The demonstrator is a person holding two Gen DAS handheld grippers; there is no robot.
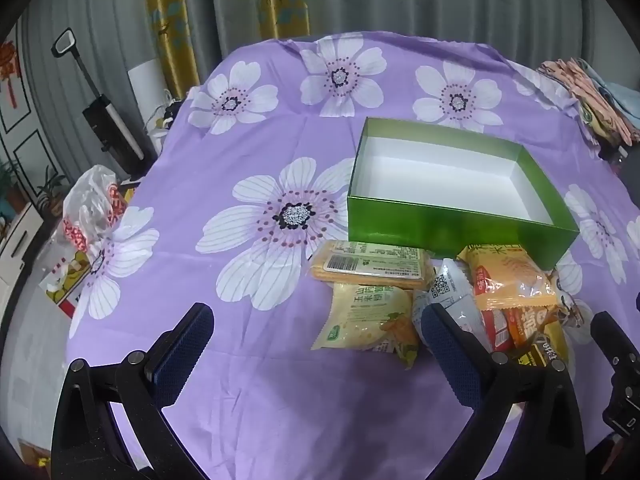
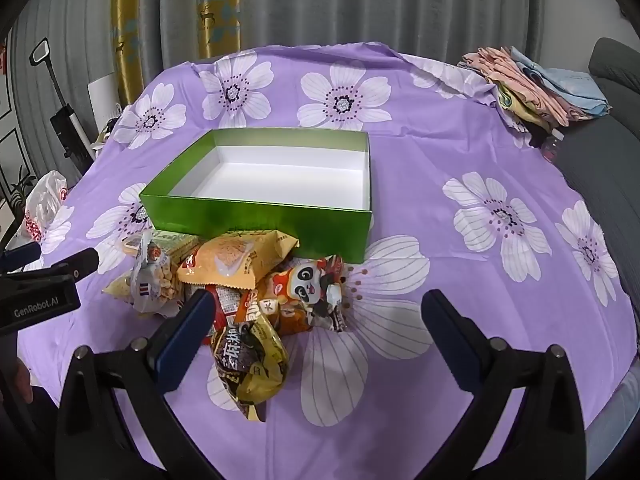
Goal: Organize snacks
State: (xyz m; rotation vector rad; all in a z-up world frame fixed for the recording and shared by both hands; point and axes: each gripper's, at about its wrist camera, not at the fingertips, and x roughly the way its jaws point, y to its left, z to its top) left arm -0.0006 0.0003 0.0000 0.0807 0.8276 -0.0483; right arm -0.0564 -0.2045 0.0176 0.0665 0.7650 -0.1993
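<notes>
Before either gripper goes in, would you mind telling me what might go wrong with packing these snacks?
The snack pile is overlapping, so closing on the orange packet may drag neighbours along. The pile leans against the green box, which looks light and might get shoved across the purple cloth. The left gripper and right gripper, both open, sit close together and could collide.

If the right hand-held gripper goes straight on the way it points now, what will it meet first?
Probably the purple floral cloth, between the snack pile and the open right hand-held gripper. The panda snack packet lies just left of that line; depth is unclear.
</notes>
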